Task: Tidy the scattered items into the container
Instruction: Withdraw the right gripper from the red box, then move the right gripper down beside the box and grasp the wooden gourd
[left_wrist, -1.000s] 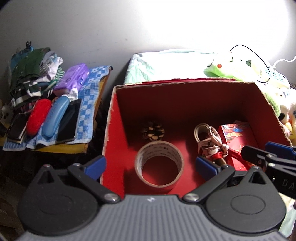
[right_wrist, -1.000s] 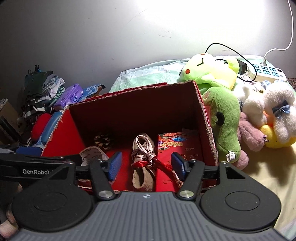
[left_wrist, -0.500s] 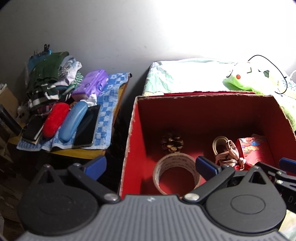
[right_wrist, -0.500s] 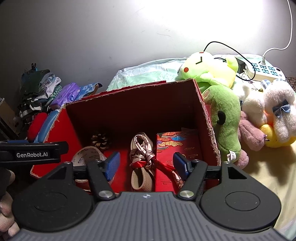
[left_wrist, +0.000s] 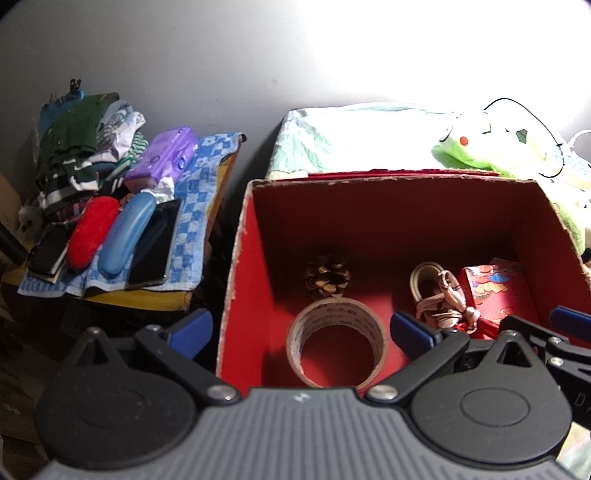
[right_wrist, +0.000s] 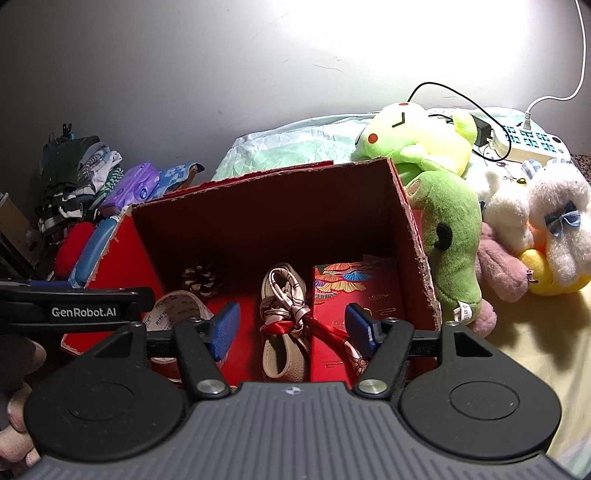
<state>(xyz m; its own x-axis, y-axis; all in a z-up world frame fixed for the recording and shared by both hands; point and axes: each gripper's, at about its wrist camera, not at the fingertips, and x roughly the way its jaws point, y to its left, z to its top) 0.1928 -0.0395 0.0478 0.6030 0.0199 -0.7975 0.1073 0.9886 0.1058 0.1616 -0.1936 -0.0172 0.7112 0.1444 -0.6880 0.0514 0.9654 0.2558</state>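
Note:
A red cardboard box (left_wrist: 240, 288) (right_wrist: 413, 236) stands open in front of both grippers. Inside lie a roll of brown tape (left_wrist: 336, 347) (right_wrist: 177, 308), a pine cone (left_wrist: 327, 277) (right_wrist: 201, 278), a knotted strap bundle with a red ribbon (left_wrist: 441, 299) (right_wrist: 286, 314) and a red patterned packet (left_wrist: 495, 288) (right_wrist: 354, 291). My left gripper (left_wrist: 301, 328) is open over the box's near left wall, nothing between its fingers. My right gripper (right_wrist: 291, 325) is open above the strap bundle, which lies apart below its pads.
Left of the box, a stool with a blue checked cloth (left_wrist: 192, 206) carries a red case (left_wrist: 88, 236), a blue case (left_wrist: 127, 232), a phone (left_wrist: 155, 247), a purple pack (left_wrist: 162, 158) and folded clothes (left_wrist: 81, 155). Plush toys (right_wrist: 443, 206) and a power strip (right_wrist: 532, 142) crowd the right.
The left wrist view has shifted left, so the box now sits further right in it and more of the stool shows. The right gripper has held still, jaws open.

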